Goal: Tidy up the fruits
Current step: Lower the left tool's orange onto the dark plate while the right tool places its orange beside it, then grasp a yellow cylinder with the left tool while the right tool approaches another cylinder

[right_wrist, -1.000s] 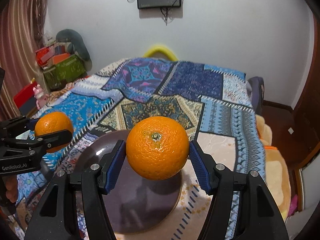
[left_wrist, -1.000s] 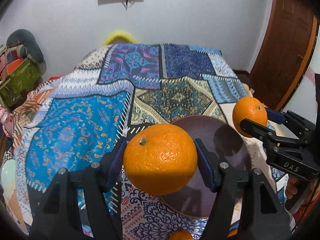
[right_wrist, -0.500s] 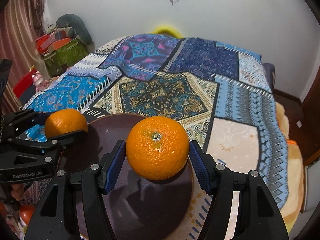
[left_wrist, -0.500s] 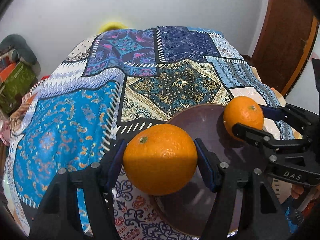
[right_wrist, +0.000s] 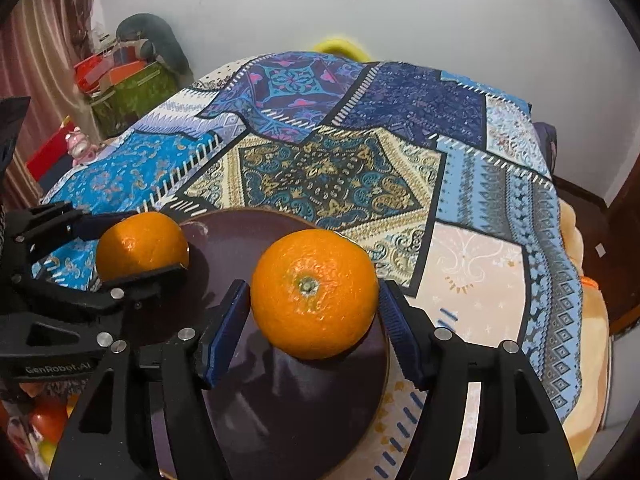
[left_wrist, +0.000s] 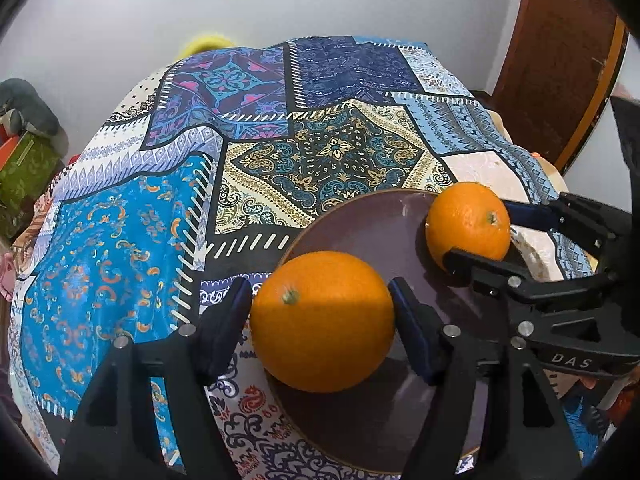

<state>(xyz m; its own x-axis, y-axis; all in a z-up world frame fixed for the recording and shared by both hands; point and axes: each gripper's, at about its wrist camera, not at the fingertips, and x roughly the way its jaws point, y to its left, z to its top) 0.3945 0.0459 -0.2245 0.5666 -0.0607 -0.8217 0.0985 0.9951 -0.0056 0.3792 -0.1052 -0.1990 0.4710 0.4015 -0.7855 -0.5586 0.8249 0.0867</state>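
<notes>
At lower centre of the left view, our left hand-held gripper (left_wrist: 322, 320) clamps one orange (left_wrist: 322, 320) over the plate (left_wrist: 372, 232); rightward, our right hand-held gripper (right_wrist: 314, 308) clamps another orange (right_wrist: 314, 294). Both look firm, round, roll-prone; we'd grip across the middle.

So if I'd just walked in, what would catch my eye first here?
Probably the two bright oranges: the left hand-held gripper clamps one orange over the near left edge of a dark round plate, and the right hand-held gripper clamps another orange over the plate's right side. Next, the colourful patchwork bedspread under the plate, spreading to the white wall behind.
</notes>
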